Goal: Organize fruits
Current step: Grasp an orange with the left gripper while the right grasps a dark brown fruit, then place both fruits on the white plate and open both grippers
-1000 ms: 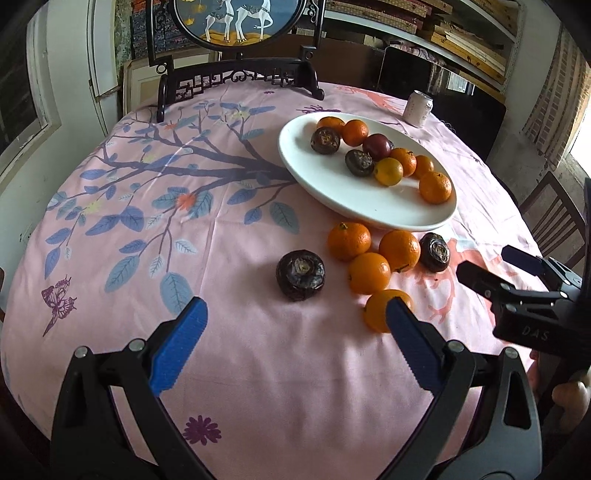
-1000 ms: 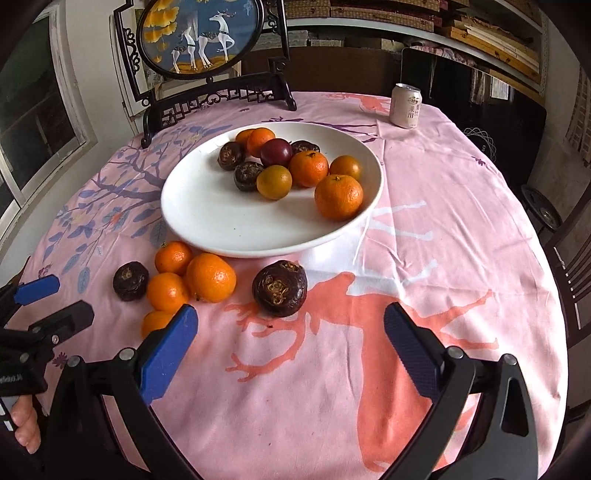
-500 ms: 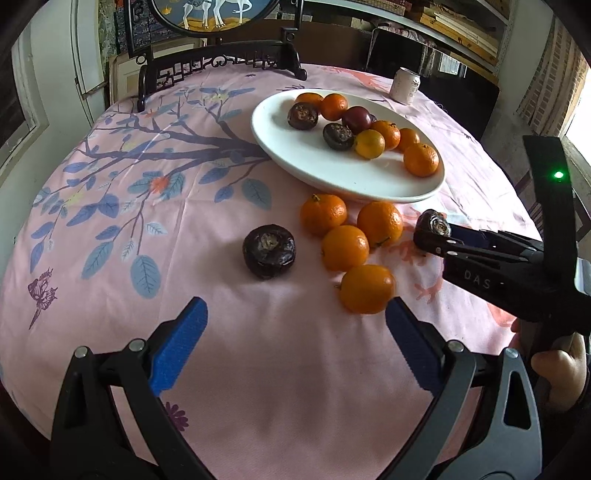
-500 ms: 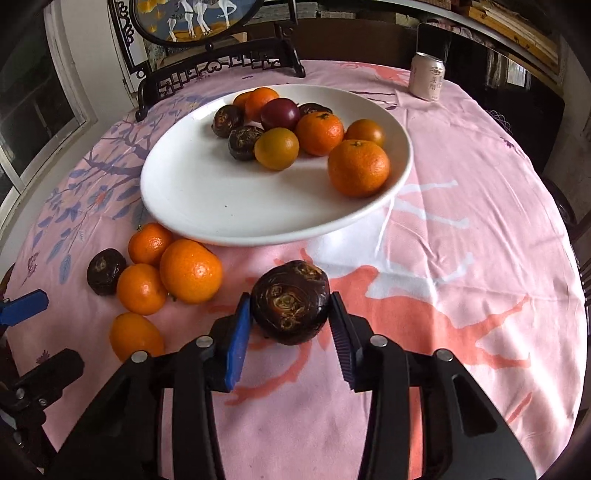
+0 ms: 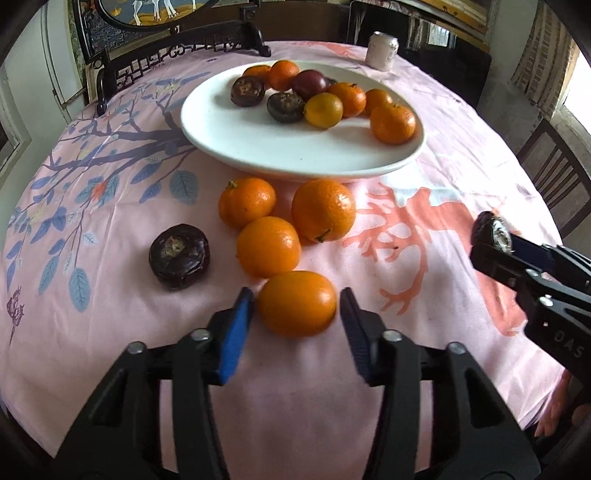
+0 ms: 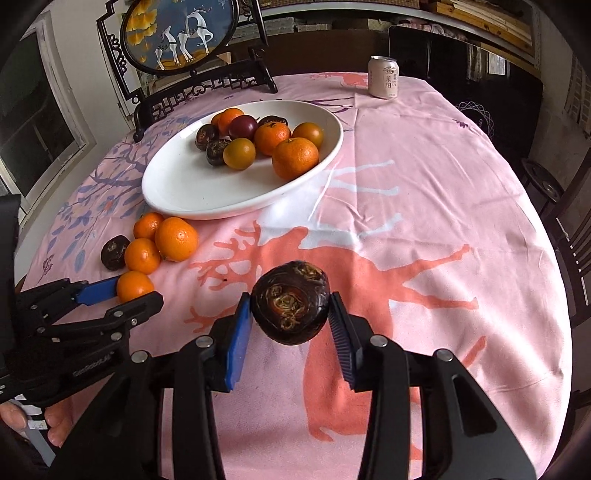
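On the pink cloth lies an orange [image 5: 295,304] between the blue pads of my left gripper [image 5: 297,295]. Its jaws are closing, and both pads touch the orange's sides. Just beyond lie three more oranges [image 5: 267,245] and a dark brown wrinkled fruit [image 5: 179,256]. My right gripper [image 6: 290,301] is shut on another dark brown fruit [image 6: 290,308], held a little above the cloth; it also shows at the right edge of the left wrist view, as the right gripper [image 5: 493,236]. The white plate [image 5: 258,147] behind holds several oranges and dark fruits at its far side.
A drink can [image 6: 383,77] stands at the far side of the round table. A dark carved stand with a deer picture [image 6: 181,33] sits at the back left. Wooden chairs [image 5: 554,173] flank the right edge. A hand [image 6: 22,421] holds the left gripper.
My right gripper shut on the dark fruit by the plate and carried it up and away to the right. My left gripper moved forward to the nearest orange and its jaws narrowed around it.
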Tool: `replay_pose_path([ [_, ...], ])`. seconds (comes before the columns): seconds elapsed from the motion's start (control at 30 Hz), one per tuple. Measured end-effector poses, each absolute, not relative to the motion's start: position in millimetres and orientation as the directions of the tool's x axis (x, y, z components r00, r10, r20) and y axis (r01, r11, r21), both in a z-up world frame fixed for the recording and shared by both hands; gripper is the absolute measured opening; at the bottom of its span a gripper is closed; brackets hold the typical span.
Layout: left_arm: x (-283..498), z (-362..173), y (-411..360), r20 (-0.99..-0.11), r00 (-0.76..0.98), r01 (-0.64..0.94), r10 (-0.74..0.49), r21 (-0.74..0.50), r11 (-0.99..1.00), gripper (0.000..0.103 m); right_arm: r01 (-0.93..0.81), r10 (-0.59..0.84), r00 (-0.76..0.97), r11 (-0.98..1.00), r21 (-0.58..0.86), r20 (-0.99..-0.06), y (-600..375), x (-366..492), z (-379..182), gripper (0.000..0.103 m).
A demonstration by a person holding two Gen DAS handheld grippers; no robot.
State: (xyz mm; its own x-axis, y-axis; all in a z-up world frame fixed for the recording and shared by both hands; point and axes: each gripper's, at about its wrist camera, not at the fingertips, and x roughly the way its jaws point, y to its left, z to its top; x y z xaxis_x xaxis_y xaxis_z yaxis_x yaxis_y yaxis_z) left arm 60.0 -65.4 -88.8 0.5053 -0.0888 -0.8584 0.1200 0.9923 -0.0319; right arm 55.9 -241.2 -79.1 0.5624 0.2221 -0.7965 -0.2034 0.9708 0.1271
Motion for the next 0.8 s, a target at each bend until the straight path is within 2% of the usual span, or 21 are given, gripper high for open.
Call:
replay_pose_path([
  [0.57, 43.7, -55.0, -31.8, -0.819, 0.553, 0.123, -0.152, -0.1, 0.987, 0.044, -0.235, 0.245, 0.581, 0.963, 0.128, -0.776, -219.9, 56.6, -64.2, 0.042],
  [0.8, 64.5, -29.9, -13.1, -0.797, 0.582, 0.13, -0.162, -0.105, 0.986, 0.044, -0.287, 0.293, 0.566, 0.946, 0.149, -0.771, -200.2, 62.8, -56.2, 0.042],
])
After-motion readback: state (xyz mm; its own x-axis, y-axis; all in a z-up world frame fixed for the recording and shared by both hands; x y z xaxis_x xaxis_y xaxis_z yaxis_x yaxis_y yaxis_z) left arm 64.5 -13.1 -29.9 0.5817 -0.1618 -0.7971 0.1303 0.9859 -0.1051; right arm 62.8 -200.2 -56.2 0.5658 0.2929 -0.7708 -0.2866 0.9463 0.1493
